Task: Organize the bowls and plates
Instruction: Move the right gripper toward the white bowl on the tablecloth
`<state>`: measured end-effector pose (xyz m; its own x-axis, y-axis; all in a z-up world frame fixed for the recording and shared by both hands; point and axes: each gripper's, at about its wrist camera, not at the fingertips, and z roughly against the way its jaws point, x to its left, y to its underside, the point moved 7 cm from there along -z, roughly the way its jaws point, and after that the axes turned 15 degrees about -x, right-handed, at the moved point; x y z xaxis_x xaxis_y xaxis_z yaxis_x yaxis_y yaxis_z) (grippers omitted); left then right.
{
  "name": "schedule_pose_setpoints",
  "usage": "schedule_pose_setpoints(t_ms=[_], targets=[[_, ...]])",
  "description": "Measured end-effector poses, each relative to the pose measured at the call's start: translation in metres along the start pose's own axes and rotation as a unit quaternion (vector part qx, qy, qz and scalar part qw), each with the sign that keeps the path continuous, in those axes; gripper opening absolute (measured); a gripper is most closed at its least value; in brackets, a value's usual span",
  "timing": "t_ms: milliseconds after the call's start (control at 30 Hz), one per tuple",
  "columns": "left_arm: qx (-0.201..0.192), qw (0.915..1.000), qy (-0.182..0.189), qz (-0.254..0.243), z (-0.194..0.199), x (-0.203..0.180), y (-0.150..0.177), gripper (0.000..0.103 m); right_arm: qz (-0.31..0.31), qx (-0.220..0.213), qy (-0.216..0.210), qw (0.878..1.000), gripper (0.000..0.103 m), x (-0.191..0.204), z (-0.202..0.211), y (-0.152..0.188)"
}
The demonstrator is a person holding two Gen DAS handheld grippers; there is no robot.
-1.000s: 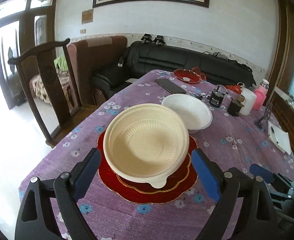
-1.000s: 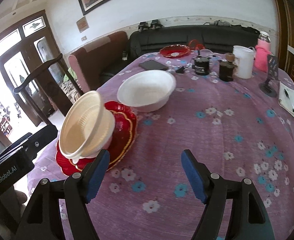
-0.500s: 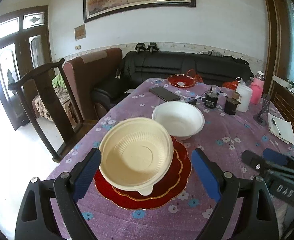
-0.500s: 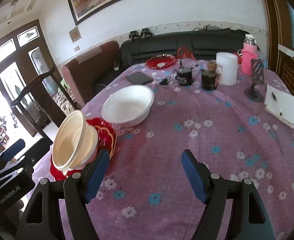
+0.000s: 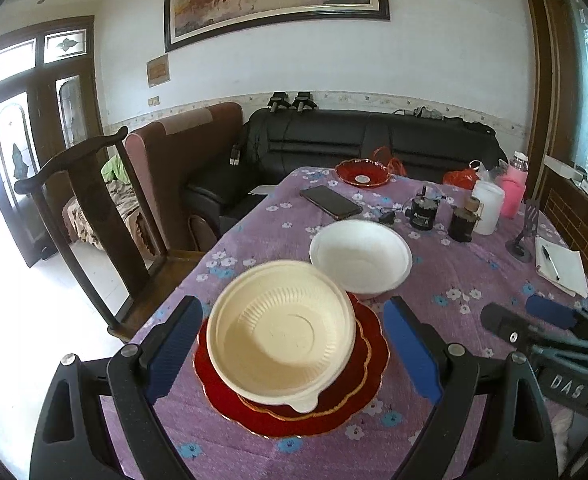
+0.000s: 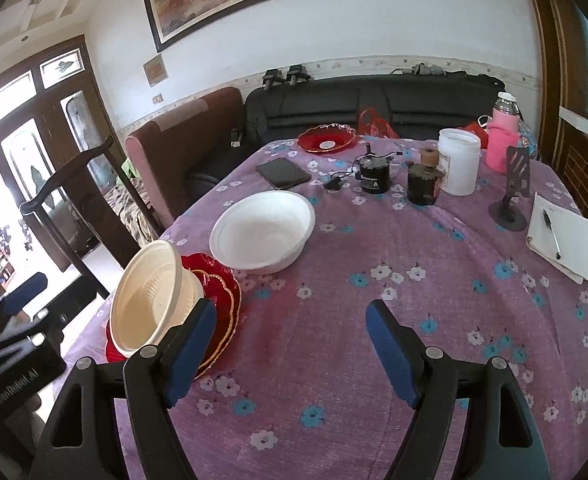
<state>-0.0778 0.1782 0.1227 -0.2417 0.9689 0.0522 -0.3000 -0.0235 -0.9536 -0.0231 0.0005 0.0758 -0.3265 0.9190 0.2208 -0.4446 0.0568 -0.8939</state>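
A cream bowl (image 5: 281,332) sits tilted on a stack of red plates (image 5: 334,404) near the table's front left; both also show in the right wrist view, the bowl (image 6: 149,304) and the plates (image 6: 217,292). A white bowl (image 5: 360,254) stands just behind them, seen in the right wrist view too (image 6: 263,230). A red plate (image 5: 362,172) lies at the far end. My left gripper (image 5: 294,354) is open and empty, its fingers either side of the cream bowl but nearer me. My right gripper (image 6: 291,354) is open and empty over bare cloth.
A phone (image 6: 283,172), two dark jars (image 6: 422,184), a white tub (image 6: 458,160), a pink bottle (image 6: 504,136), a stand (image 6: 512,196) and a notepad with pen (image 6: 562,236) sit at the back and right. A wooden chair (image 5: 89,216) stands to the left.
Both grippers have pulled back and risen away from the bowls. The cream bowl and plates look smaller and farther off. Nothing was taken hold of.
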Motion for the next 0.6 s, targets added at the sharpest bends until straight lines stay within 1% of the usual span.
schedule_pose_setpoints(t_ms=[133,200,367,600], targets=[[-0.013,0.9999,-0.007,-0.007,-0.003,0.009,-0.017,0.091,-0.003,0.007,0.0,1.0,0.082,0.001,-0.006,-0.005],[-0.028,0.9994,-0.017,-0.01,-0.001,0.017,-0.031,0.091,0.001,0.002,0.002,1.0,0.082,0.002,-0.006,-0.012],[-0.06,0.9975,-0.036,-0.012,0.003,0.032,-0.059,0.092,0.017,-0.019,0.005,1.0,0.081,0.01,-0.001,-0.045],[-0.091,0.9941,-0.052,-0.028,0.007,0.047,-0.092,0.096,0.013,-0.034,0.007,0.999,0.082,0.019,0.001,-0.09]])
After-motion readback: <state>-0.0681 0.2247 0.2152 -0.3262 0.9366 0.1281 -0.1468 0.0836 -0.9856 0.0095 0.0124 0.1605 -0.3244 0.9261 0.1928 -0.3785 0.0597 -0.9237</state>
